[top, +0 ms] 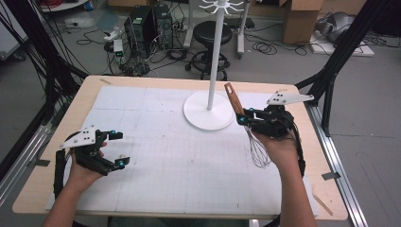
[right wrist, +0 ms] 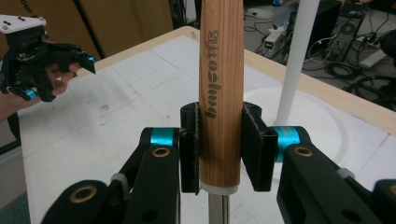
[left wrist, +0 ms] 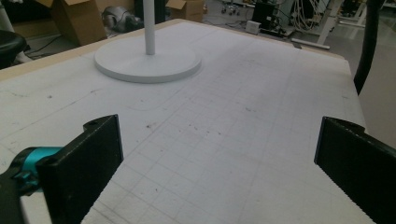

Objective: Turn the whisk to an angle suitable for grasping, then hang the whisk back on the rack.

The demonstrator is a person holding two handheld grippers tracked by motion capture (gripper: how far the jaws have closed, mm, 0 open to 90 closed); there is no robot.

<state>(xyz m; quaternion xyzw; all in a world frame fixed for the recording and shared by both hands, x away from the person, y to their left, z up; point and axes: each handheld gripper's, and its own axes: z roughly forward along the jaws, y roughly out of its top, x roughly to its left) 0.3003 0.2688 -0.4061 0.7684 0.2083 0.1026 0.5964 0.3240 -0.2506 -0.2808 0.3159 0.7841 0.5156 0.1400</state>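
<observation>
Right gripper view showed your whisk (right wrist: 221, 88) pinched at its pale wooden handle between the right gripper (right wrist: 220, 147) fingers, wire loops hanging below, lifted off the counter (top: 156, 142) near its right edge. Pickup looked done; hanging it on the white stand (top: 208, 109) probably remained. Your left gripper (top: 118, 149) hovered, fingers spread, holding nothing.
</observation>
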